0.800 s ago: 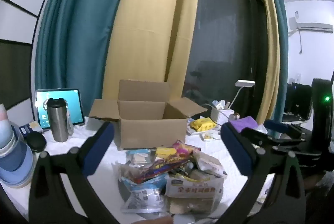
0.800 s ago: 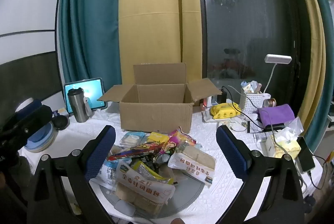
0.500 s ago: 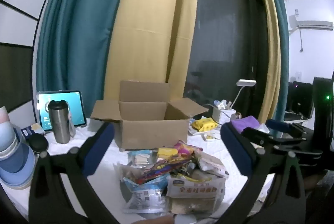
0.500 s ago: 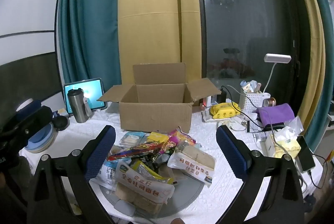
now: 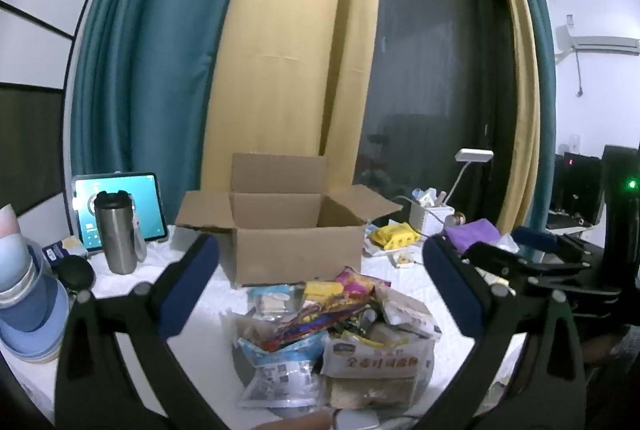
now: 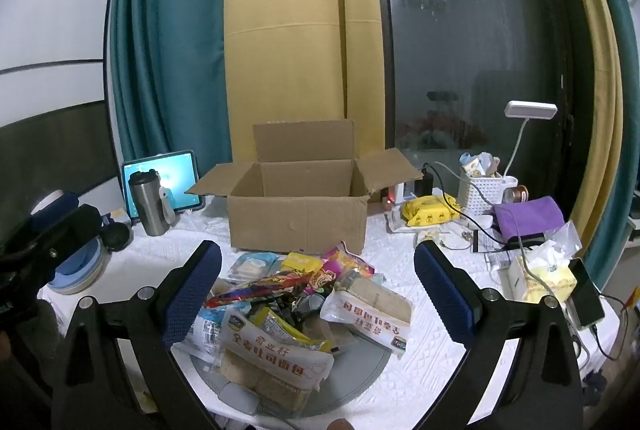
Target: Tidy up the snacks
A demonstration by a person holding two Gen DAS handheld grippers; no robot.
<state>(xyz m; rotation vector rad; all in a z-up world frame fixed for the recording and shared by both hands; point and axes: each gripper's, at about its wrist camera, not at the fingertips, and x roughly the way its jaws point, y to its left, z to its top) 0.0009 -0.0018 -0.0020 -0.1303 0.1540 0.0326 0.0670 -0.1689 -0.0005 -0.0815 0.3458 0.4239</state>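
Both my left tongs (image 5: 320, 278) and my right tongs (image 6: 318, 280) stand fully apart and hold nothing, each hovering short of the snack pile (image 6: 296, 310), which lies heaped on a grey disc (image 6: 352, 370) on the worktop (image 6: 432, 366), just in front of the open box (image 6: 298, 213). For the first pick I judge it best to take a top, loose packet, such as the bread pack (image 6: 370, 304) on the right side of the heap, gripping across its narrow width and lifting straight up so that neighbours are not dragged along. The box flaps are spread, so entry from above looks free. The box floor is hidden behind its front wall. The lower packets are buried, and the near edge of the pile is cut off in the left wrist view.
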